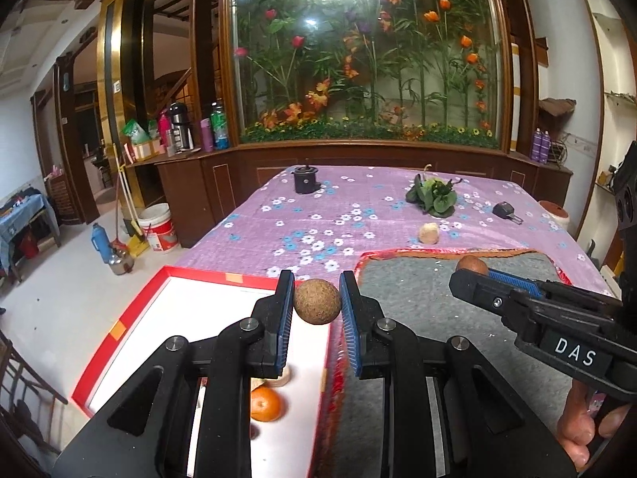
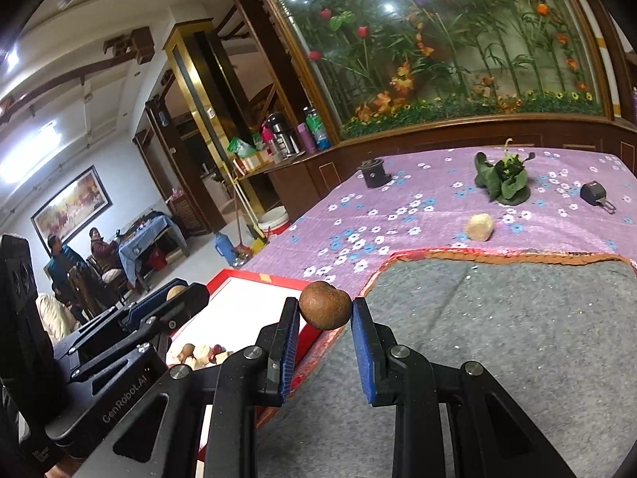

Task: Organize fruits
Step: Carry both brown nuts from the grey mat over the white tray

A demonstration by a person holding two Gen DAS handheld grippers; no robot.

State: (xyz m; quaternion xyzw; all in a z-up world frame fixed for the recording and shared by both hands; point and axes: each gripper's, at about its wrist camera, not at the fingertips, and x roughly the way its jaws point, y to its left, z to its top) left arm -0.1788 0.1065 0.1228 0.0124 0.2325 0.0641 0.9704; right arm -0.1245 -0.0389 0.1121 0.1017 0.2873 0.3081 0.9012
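Observation:
My left gripper (image 1: 317,302) is shut on a round tan-brown fruit (image 1: 317,302) and holds it over the right edge of a red box with a white inside (image 1: 187,310). An orange (image 1: 266,403) and other small pieces lie in the box near me. My right gripper (image 2: 325,312) is shut on a dark brown fruit (image 2: 325,305) above the edge of a grey felt mat (image 2: 517,338). It also shows in the left wrist view (image 1: 473,275). A pale round fruit (image 2: 480,226) lies on the purple flowered cloth (image 2: 398,199) beyond the mat.
A leafy green vegetable (image 2: 502,181), a small black pot (image 2: 373,173) and a black object with a clip (image 2: 594,194) sit further back on the cloth. A wooden cabinet with a glass flower display (image 1: 366,59) stands behind the table. People sit at far left.

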